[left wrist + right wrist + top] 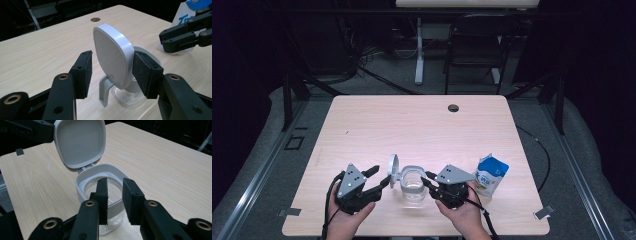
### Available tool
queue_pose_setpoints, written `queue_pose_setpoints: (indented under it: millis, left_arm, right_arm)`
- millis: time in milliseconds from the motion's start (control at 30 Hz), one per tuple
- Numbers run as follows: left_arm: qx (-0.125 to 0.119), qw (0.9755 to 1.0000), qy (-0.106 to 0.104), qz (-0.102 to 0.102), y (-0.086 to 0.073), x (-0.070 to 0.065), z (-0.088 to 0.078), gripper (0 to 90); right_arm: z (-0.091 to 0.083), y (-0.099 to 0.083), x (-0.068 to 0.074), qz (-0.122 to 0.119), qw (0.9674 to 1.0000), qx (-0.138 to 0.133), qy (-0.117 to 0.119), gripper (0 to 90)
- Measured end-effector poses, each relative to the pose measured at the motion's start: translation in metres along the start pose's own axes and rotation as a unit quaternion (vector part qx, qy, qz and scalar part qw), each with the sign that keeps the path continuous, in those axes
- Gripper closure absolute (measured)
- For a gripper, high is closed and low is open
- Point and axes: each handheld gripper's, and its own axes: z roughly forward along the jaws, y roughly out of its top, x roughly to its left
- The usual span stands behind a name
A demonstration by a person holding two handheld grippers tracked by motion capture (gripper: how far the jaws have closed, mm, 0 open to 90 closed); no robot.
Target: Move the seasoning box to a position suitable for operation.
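Lab or studio: black-curtained bay, bare wooden table (377, 120), floor cables (377, 75), metal frame (252, 175).

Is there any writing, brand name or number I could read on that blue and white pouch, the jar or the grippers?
Blue and white pouch: it carries print in the high view, too small and blurred to read; the left gripper view shows a cut-off blue mark I can't make out.
Clear jar and its white flip lid: no text visible.
Grippers and table: no text visible.
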Motion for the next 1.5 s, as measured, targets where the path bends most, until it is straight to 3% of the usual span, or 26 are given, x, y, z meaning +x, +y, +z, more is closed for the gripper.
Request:
queue_pose_setpoints:
  millis: [600,800,1500]
  left_arm:
    - [0.01,0.9994,0.019,-0.027,-0.009,0.024,-0.001,50.8]
    - [0.02,0.9991,0.023,-0.028,-0.012,0.026,0.001,50.8]
    - [0.015,0.9982,0.033,-0.049,-0.016,0.037,0.0,50.6]
  right_arm:
    - [-0.008,0.001,-0.005,0.008,0.9999,0.0,-0.008,70.1]
    - [-0.013,0.002,-0.006,0.011,0.9999,-0.004,-0.01,68.4]
    - [-0.033,0.007,-0.02,0.028,0.9993,-0.011,-0.022,62.5]
